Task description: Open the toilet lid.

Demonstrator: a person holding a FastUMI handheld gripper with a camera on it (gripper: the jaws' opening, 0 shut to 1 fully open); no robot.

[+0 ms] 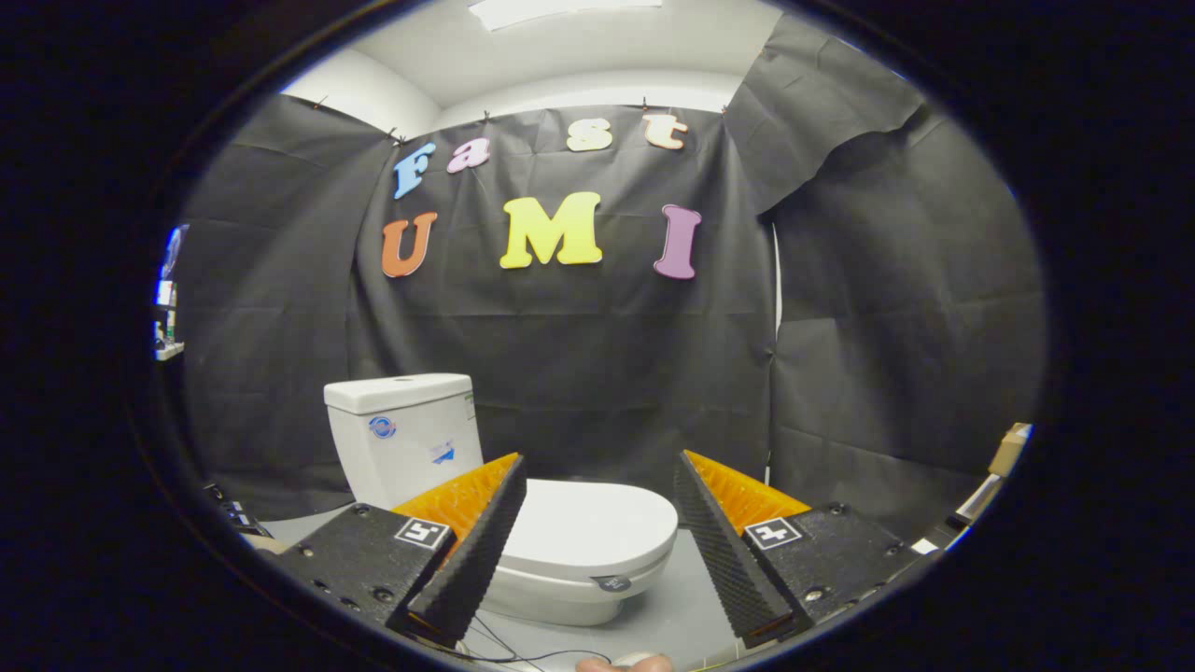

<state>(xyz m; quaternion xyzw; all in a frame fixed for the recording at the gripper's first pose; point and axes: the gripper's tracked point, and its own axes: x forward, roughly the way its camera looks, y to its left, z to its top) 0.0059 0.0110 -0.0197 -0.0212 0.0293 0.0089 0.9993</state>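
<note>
Fingers of the gripper (597,546) spread wide, nothing held; toilet lid (588,523) shut beyond them. Smooth lid front edge could slip off a finger, I'd guess.

Mock bathroom set up inside a recording booth. A white toilet (523,504) is standing on a grey floor (681,607) just ahead of the gripper (597,504), whose fingers are spreading wide apart with nothing between them; its lid (588,523) is lying closed, its tank (401,439) rising behind. Black cloth (887,355) is hanging as walls all around beyond, clipped along the top. A white ceiling with a light panel (551,11) is showing above. Loose cables (523,649) are trailing on the floor below the fingers.
</note>
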